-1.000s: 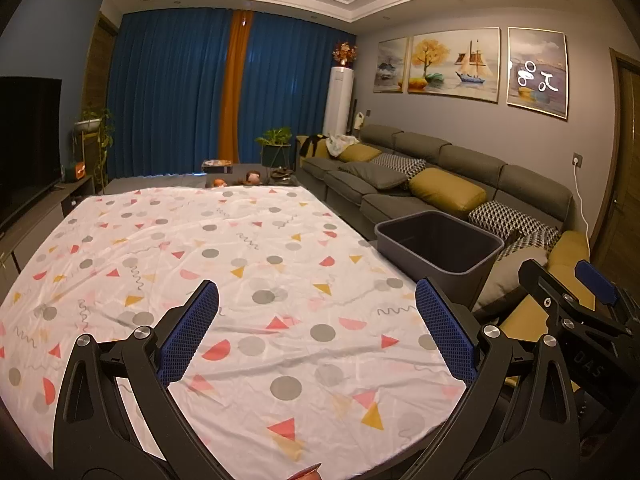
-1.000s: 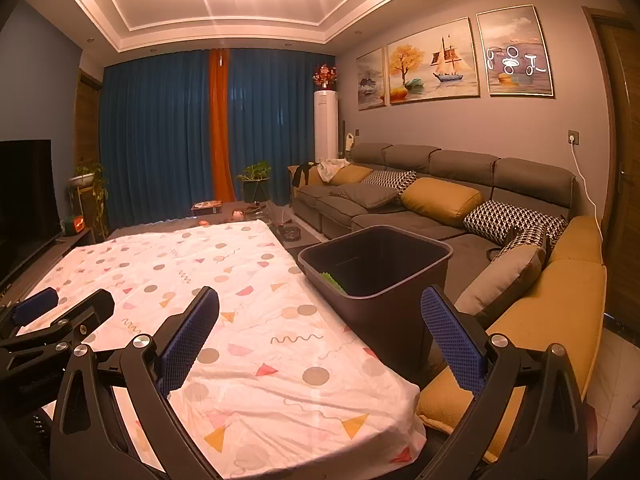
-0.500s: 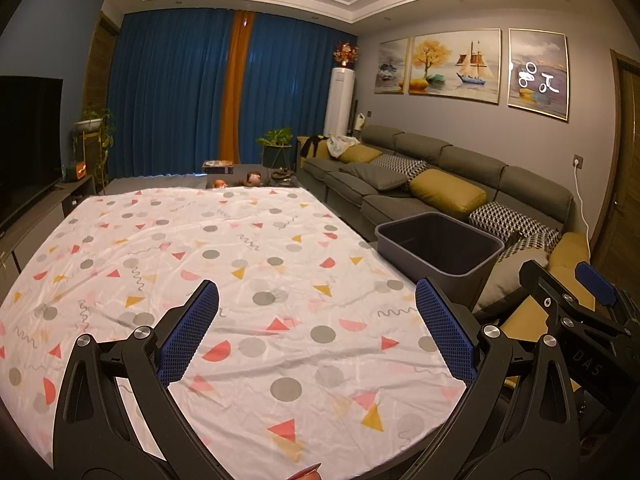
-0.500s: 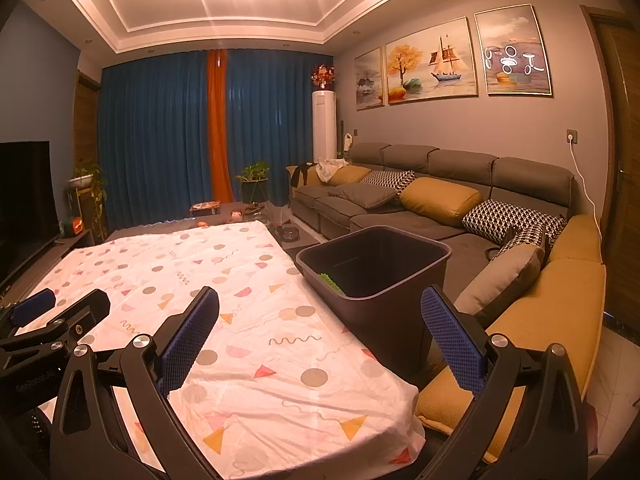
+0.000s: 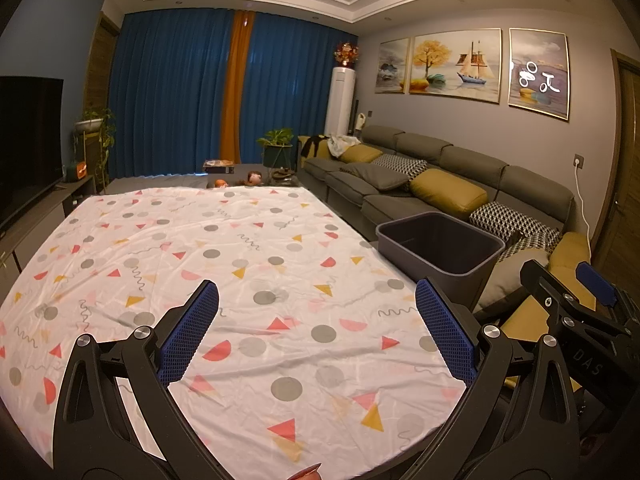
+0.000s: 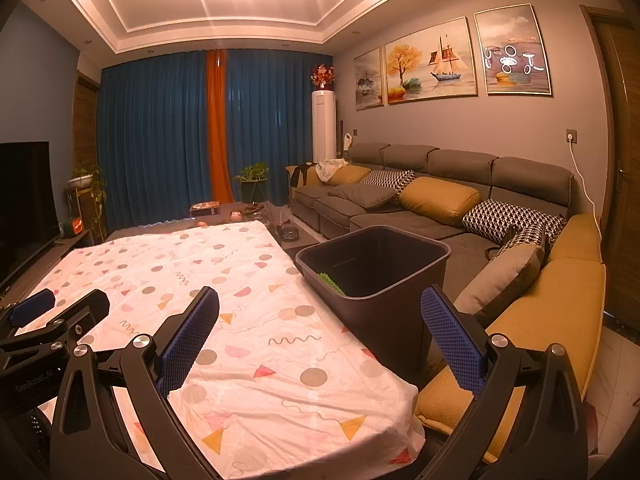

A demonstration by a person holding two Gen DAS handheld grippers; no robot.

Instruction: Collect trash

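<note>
Trash looks pretty much dealt with here, so the step in hand reads to me as a last sweep of the worktop (image 5: 248, 288) — the patterned tablecloth shows no loose litter that I can spot in either view. Only oddity is a small reddish scrap (image 5: 306, 474) poking in at the very bottom edge of the left camera, too cut off to say what it is. If it's rubbish, I'd lower the left gripper (image 5: 316, 332) toward that near edge, straddle it squarely and close gently so the cloth doesn't bunch up with it, then carry it over to the bin.

Both grippers are empty. The left one has its jaws spread wide over the near half of the worktop, and the right gripper (image 6: 320, 328) is spread just as wide, hanging over the worktop's right corner with nothing between the pads.

The views really split on the dark grey bin (image 6: 376, 276), which stands just beside the worktop's right edge, between it and the sofa (image 6: 440, 208). From the left camera the bin (image 5: 440, 248) is only a rim and dark walls — you can't see the bottom. The right camera looks down into it and catches something green (image 6: 330, 284) lying low against the near wall, so that's where the collected trash is. The right view also shows the ceiling light and the left gripper's body off to its side; the left view shows the right gripper's body instead.
</note>
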